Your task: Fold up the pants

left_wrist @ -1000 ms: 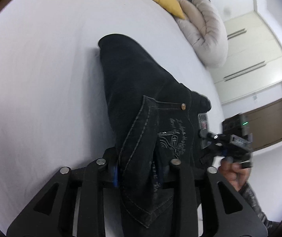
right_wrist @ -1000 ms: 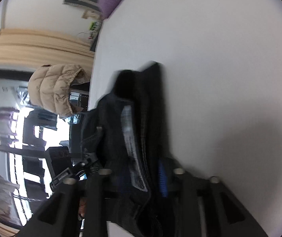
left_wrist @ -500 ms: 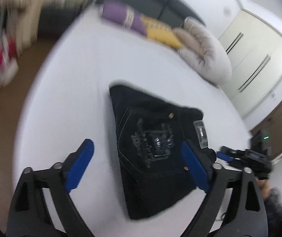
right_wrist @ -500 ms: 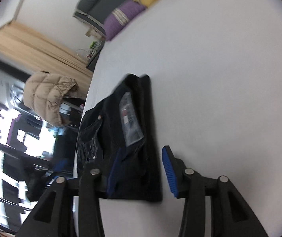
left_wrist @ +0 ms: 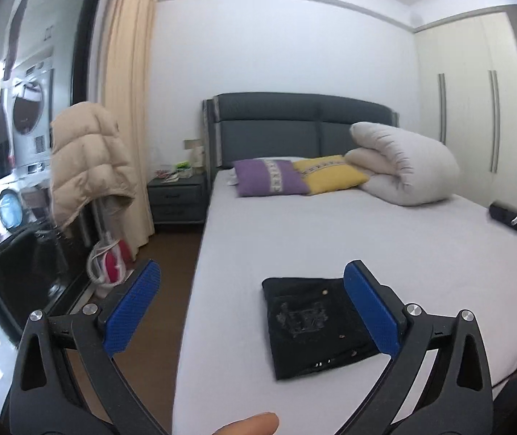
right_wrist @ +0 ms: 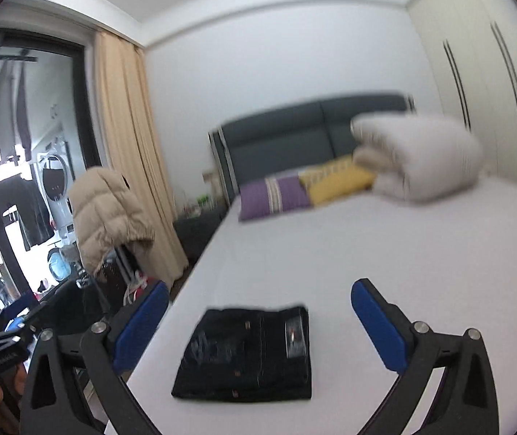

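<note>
The pants (left_wrist: pixel 316 326) are now laid as a compact folded block near the foot of the bed (left_wrist: pixel 385 239), no longer clamped as a second ago; the fold is judged complete. Both the left gripper (left_wrist: pixel 251 311) and right gripper (right_wrist: pixel 258 326) are opening wide, empty, raised clear above the pants.

- White walls (left_wrist: pixel 276 43) and a brown wooden floor (left_wrist: pixel 171 253).
- A bed (left_wrist: pixel 331 232) under a white sheet, with a dark grey padded headboard (left_wrist: pixel 294 127).
- Purple pillow (left_wrist: pixel 269 177), yellow pillow (left_wrist: pixel 331 174) and rolled white duvet (left_wrist: pixel 403 163) at its head.
- Grey nightstand (left_wrist: pixel 177 195) beside beige curtains (left_wrist: pixel 128 90).
- Beige puffer jacket (left_wrist: pixel 88 159) hanging before the dark-framed glass door (left_wrist: pixel 23 145).
- Cream wardrobe (left_wrist: pixel 468 108) on the right.
</note>
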Demonstrator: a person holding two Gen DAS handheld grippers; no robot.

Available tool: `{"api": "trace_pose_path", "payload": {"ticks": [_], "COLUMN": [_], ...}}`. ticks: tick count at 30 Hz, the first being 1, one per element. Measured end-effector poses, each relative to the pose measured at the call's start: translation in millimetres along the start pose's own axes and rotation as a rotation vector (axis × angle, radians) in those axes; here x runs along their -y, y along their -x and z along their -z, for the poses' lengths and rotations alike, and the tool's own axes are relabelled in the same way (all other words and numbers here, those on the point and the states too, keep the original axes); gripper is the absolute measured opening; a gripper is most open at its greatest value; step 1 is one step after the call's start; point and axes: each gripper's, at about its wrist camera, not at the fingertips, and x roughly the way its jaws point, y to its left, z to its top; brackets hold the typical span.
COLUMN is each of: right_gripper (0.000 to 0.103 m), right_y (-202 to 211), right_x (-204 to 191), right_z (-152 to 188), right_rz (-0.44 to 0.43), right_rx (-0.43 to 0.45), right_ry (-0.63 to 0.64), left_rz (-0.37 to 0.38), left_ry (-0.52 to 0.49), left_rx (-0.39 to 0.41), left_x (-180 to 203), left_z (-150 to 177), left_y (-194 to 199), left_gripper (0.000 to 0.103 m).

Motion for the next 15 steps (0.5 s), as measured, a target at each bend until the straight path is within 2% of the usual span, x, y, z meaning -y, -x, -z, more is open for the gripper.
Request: {"api": "trace_pose_path", "payload": {"ticks": [5,7,11,15], "right_gripper": [0.103,0.103,0.103,0.103], "right_y": [40,51,51,30], "right_x": [-21,-27,-26,-18], "right_z": [-16,-15,4,47], "right_rz": [0.086,0.081,0.082,0.146], "right_rx": [0.105,0.120,0.017,-0.181], "right_ry": [0.059,0.062,0.023,-0.049], "left_rz": [0.007,0.009,-0.003,0.017], "left_ry": [0.034,0.049,0.070,0.091], "left_rx": [-0.089,-0.136,-0.249,-0.380], "left_x": [1,4,17,29], "left_z": [4,11,43,86], "left_y": [24,28,22,-5], "left_gripper": [0.103,0.103,0.103,0.103]}}
